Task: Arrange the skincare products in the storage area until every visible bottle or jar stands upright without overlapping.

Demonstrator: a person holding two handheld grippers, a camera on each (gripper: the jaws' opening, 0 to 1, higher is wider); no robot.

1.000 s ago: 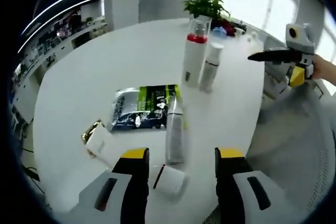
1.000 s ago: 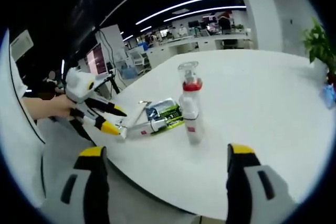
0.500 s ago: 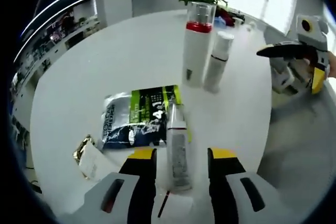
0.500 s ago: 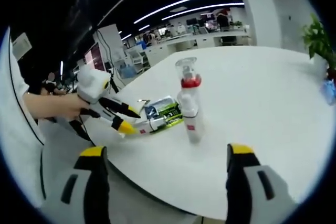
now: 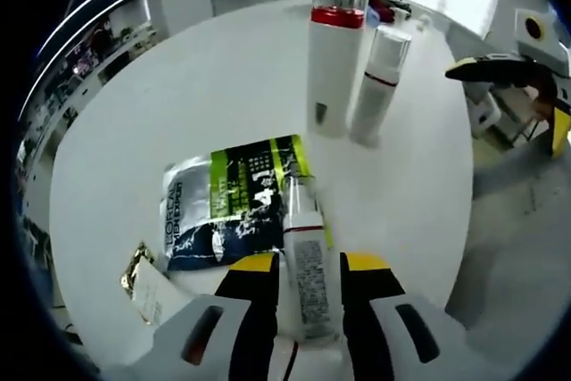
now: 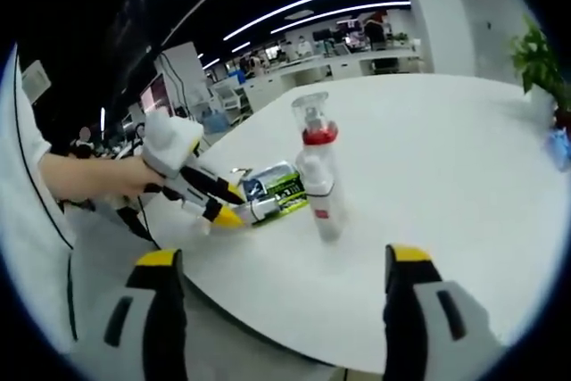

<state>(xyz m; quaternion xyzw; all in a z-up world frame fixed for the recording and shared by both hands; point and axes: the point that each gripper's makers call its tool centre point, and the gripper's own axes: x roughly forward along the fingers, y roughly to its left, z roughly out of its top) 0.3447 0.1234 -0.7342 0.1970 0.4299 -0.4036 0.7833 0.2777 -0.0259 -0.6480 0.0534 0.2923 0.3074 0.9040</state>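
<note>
Here, two upright bottles [image 5: 337,46], one lying tube [image 5: 306,265], one sachet [image 5: 230,202]

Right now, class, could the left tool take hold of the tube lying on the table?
Probably yes: the left tool already has its jaws either side of the lying tube, and nothing sits between them, though contact is unclear.

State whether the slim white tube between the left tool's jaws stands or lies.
Lying: the slim white tube rests flat on the white table.
</note>
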